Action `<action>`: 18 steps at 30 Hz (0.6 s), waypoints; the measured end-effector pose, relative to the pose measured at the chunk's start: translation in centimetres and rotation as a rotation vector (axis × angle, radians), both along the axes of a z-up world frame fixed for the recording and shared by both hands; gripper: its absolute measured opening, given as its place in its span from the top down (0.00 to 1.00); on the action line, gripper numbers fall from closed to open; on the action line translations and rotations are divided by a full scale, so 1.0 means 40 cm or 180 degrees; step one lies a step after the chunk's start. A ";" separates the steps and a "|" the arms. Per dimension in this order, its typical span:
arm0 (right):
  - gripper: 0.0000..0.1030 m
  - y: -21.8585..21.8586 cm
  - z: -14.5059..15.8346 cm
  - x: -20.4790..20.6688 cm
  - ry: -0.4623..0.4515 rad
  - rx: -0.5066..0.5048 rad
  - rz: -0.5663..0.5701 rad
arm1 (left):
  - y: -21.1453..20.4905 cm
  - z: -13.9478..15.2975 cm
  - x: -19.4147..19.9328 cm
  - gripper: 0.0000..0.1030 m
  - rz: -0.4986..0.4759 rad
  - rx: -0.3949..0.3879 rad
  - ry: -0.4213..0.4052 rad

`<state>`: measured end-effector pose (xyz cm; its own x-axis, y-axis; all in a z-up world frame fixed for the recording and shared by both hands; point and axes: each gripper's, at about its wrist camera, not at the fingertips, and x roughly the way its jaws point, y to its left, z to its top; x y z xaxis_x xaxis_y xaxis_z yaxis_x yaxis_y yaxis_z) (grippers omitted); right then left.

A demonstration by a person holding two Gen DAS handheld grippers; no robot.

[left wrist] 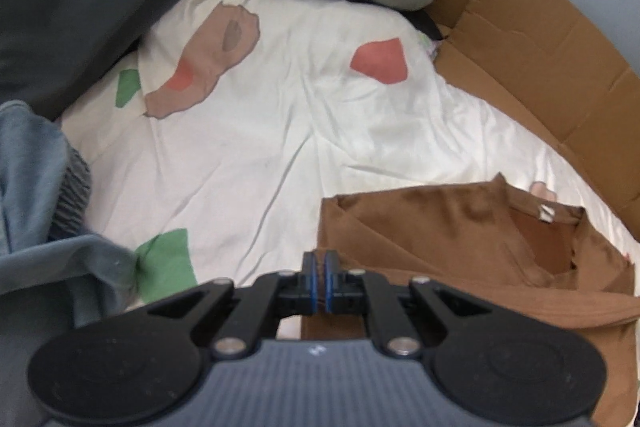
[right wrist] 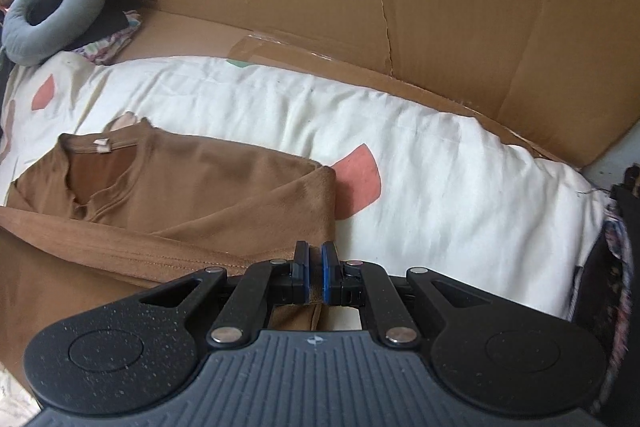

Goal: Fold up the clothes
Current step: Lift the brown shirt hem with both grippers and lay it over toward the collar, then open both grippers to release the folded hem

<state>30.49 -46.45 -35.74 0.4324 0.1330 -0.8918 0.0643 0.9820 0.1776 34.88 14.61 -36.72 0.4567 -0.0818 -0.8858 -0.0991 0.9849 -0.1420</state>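
A brown shirt point(right wrist: 192, 195) lies on a white bedsheet point(right wrist: 440, 163) printed with red and green patches, its collar toward ten o'clock in the right wrist view and one side already turned in along a straight edge; the right gripper point(right wrist: 315, 267) has its fingers clamped on a strip of the shirt's fabric at the near edge; the left gripper point(left wrist: 319, 277) sits at the shirt's other near corner with its fingers drawn almost together, and whether cloth lies between them cannot be told; cardboard point(right wrist: 400, 7) stands at twelve o'clock, a grey cushion point(right wrist: 48, 19) at ten; by the look, a fold is under way, and carrying the near hem toward the collar calls for both grips level.
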 end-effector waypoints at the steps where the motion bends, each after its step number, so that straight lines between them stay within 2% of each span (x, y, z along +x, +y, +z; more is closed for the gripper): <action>1: 0.96 0.000 -0.010 0.005 -0.0005 0.0000 -0.0004 | -0.001 -0.010 0.005 0.96 0.0001 0.0005 0.0000; 6: 0.96 -0.006 -0.050 0.021 -0.0094 -0.0015 -0.0042 | -0.002 -0.063 0.011 0.96 -0.0046 -0.0018 -0.0072; 10: 0.93 -0.012 -0.062 0.014 -0.0312 0.0043 -0.0157 | 0.014 -0.086 0.002 0.95 0.0107 -0.0119 -0.0162; 15: 0.92 -0.027 -0.029 -0.019 -0.0629 0.0082 -0.0308 | 0.020 -0.049 -0.041 0.88 0.0305 -0.0099 -0.0449; 16: 0.88 -0.032 -0.018 -0.024 -0.0670 0.0126 -0.0328 | 0.020 -0.038 -0.051 0.86 0.0301 -0.0081 -0.0494; 17: 0.84 -0.035 -0.007 -0.029 -0.0700 0.0162 -0.0340 | 0.019 -0.026 -0.060 0.79 0.0297 -0.0063 -0.0539; 18: 0.74 -0.037 0.001 -0.033 -0.0721 0.0183 -0.0340 | 0.015 -0.022 -0.068 0.74 0.0269 -0.0044 -0.0554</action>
